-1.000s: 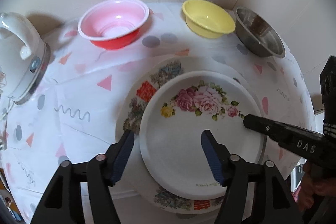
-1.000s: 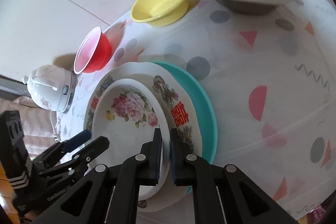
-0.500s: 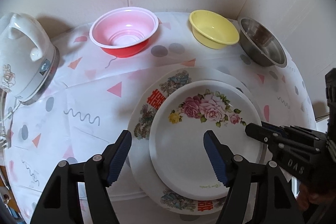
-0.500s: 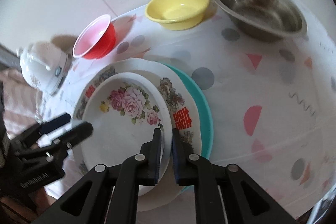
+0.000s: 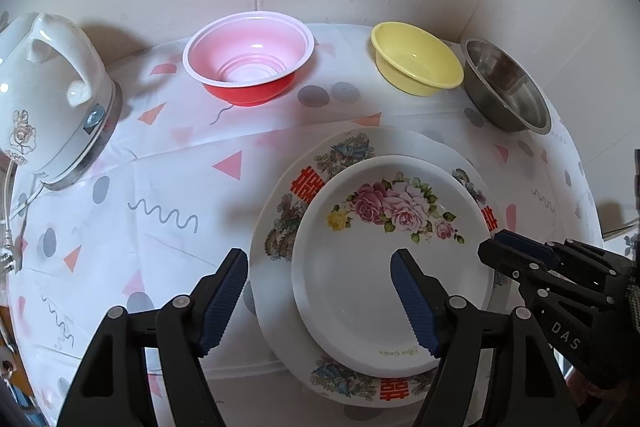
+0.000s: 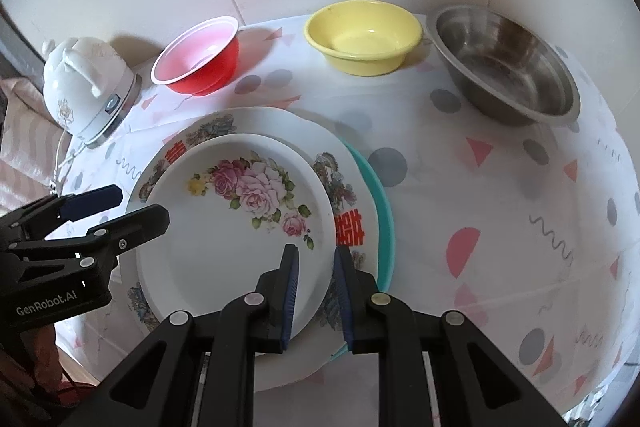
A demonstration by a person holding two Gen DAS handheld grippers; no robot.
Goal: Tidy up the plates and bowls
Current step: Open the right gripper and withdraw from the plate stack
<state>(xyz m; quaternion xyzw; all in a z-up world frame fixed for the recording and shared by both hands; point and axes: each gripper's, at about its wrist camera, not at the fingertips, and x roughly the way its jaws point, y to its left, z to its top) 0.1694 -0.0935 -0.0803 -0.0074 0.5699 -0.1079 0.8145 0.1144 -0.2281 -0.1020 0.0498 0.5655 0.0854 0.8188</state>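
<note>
A white rose-patterned plate (image 5: pixel 360 267) (image 6: pixel 224 239) lies on a larger plate with red characters (image 5: pixel 308 183) (image 6: pixel 348 227), which rests on a teal plate (image 6: pixel 384 223). My left gripper (image 5: pixel 320 291) is open above the rose plate's left rim, one finger over the cloth and one over the plate. My right gripper (image 6: pixel 316 291) straddles the rose plate's right rim. Its jaws are opening, and the pads stand clear of the rim. Each gripper also shows in the other's view, the right gripper (image 5: pixel 494 246) and the left gripper (image 6: pixel 140 205).
Along the far wall stand a red bowl (image 5: pixel 248 51) (image 6: pixel 200 55), a yellow bowl (image 5: pixel 416 63) (image 6: pixel 364 35) and a steel bowl (image 5: pixel 504 91) (image 6: pixel 504 67). A white kettle (image 5: pixel 44 99) (image 6: pixel 88 91) sits at the left. The patterned tablecloth (image 6: pixel 500 207) ends at the near edge.
My right gripper's jaws, shut on the rose plate's rim before, have parted and the wrist has rolled. The left gripper has stayed open over the plate's left side.
</note>
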